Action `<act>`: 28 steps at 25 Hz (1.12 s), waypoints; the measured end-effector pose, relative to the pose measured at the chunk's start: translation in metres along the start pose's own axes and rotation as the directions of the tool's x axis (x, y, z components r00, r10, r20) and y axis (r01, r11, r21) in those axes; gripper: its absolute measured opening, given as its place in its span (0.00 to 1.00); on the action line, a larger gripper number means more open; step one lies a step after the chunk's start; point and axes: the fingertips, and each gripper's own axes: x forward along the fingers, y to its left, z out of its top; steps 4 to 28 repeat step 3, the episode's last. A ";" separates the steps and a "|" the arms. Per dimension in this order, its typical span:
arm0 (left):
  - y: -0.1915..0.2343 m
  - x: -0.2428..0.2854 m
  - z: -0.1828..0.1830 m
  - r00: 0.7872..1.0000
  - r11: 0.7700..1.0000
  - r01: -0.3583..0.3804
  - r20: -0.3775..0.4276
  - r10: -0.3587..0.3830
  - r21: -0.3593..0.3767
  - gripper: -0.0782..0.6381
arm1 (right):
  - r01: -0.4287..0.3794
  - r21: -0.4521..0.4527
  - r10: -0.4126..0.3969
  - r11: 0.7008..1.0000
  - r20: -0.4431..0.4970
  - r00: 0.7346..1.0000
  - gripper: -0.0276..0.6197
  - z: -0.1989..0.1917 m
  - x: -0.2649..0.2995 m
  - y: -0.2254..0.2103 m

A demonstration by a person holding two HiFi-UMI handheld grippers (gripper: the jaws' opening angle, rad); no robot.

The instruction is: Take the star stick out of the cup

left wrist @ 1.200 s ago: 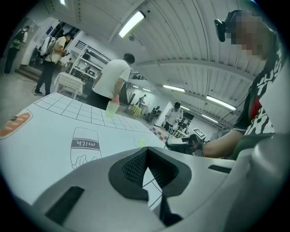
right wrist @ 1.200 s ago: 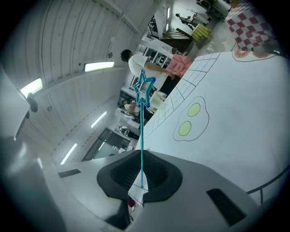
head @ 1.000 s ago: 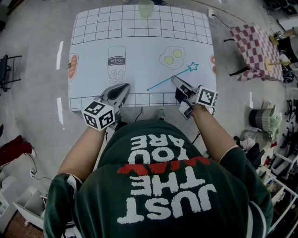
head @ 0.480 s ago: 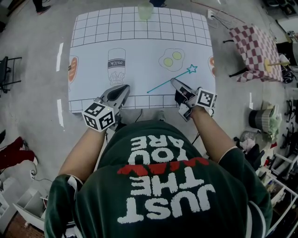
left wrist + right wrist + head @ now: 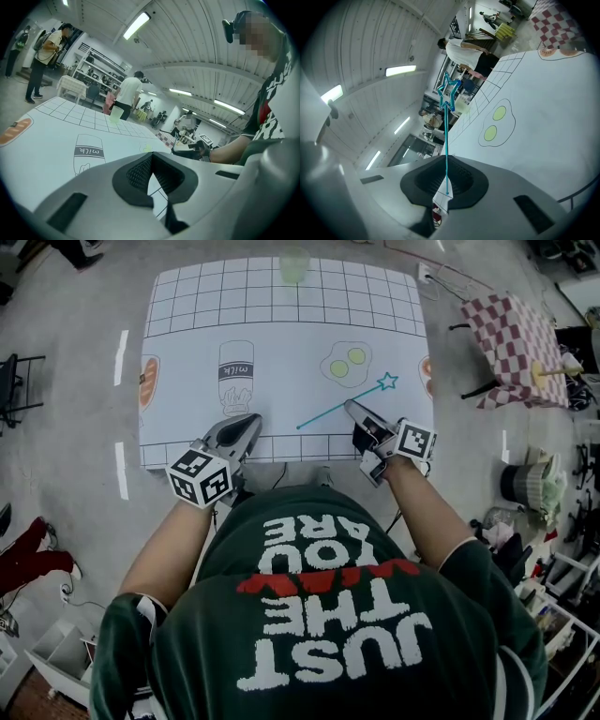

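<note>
The star stick point(image 5: 330, 411) is a thin teal rod with an open outline star at one end. I judge it very light, a little springy, and slick enough to swivel in a loose pinch. It is out of the cup point(image 5: 294, 263), which stands well apart at the far edge of the printed mat point(image 5: 187, 343). The stick hangs over the mat's near right part, star end pointing away beside the fried egg drawing point(image 5: 345, 362). My right gripper point(image 5: 351, 407) has its jaws clenched on the shaft. In the right gripper view the rod point(image 5: 446, 140) runs straight between the pads, with a short tail behind them. The shaft is the place to hold; the star looks delicate and I would not squeeze it. My left gripper point(image 5: 253, 418) rests at the mat's near edge, jaws drawn together on nothing
</note>
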 end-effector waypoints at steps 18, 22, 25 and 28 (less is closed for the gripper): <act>0.000 -0.001 0.000 1.000 1.000 -0.001 0.001 0.001 0.000 0.10 | 0.001 -0.001 -0.001 1.000 -0.001 1.000 0.11 -0.001 0.000 -0.001; 0.000 -0.001 0.000 1.000 1.000 -0.001 0.001 0.001 0.000 0.10 | 0.001 -0.001 -0.001 1.000 -0.001 1.000 0.11 -0.001 0.000 -0.001; 0.000 -0.001 0.000 1.000 1.000 -0.001 0.001 0.001 0.000 0.10 | 0.001 -0.001 -0.001 1.000 -0.001 1.000 0.11 -0.001 0.000 -0.001; 0.000 -0.001 0.000 1.000 1.000 -0.001 0.001 0.001 0.000 0.10 | 0.001 -0.001 -0.001 1.000 -0.001 1.000 0.11 -0.001 0.000 -0.001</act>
